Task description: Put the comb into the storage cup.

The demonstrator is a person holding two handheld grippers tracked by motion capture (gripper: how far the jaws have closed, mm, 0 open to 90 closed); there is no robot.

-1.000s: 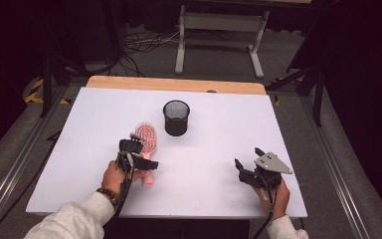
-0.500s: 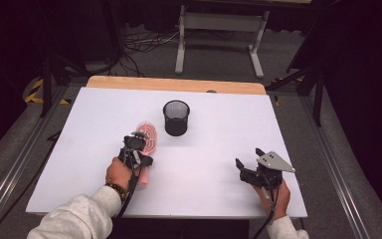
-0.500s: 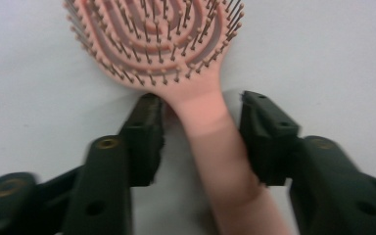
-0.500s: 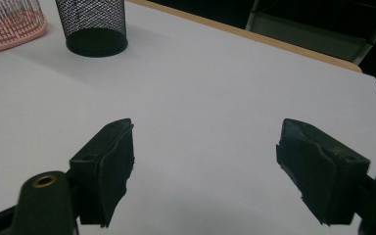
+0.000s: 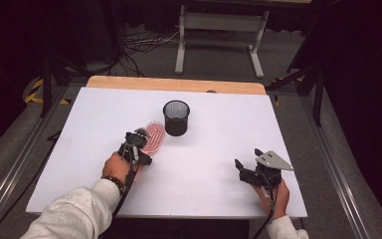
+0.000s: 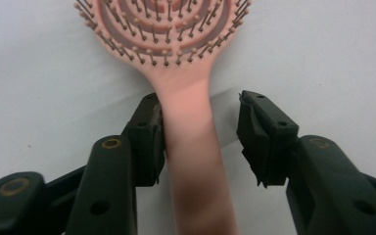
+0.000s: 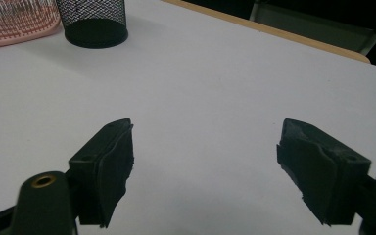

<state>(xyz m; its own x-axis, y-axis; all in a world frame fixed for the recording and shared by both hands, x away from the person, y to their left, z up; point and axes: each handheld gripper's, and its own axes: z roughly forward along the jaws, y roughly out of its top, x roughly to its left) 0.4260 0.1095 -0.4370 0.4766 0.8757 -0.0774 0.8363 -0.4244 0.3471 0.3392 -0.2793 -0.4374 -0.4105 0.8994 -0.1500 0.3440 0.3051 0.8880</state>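
Step in hand: we are taking hold of the pink plastic paddle hairbrush (image 6: pixel 186 112) by its handle, probably to move it toward the black wire-mesh cup (image 5: pixel 176 117).
Where the brush lies: flat on the white counter (image 5: pixel 219 149), bristles up, its head just beside the cup.
Left gripper (image 6: pixel 198 132): its jaws straddle the handle just below the head; one pad touches the handle's side, the other stands clear with a gap, so nothing is clamped. The jaws have just been opening a little.
Right gripper (image 7: pixel 205 161): jaws wide apart over bare counter, holding nothing, well away from the brush.
How to do it well: we centre the handle between the pads, then close evenly.
Poor view: the handle's near end is blurred, so we cannot judge whether it is lifted.
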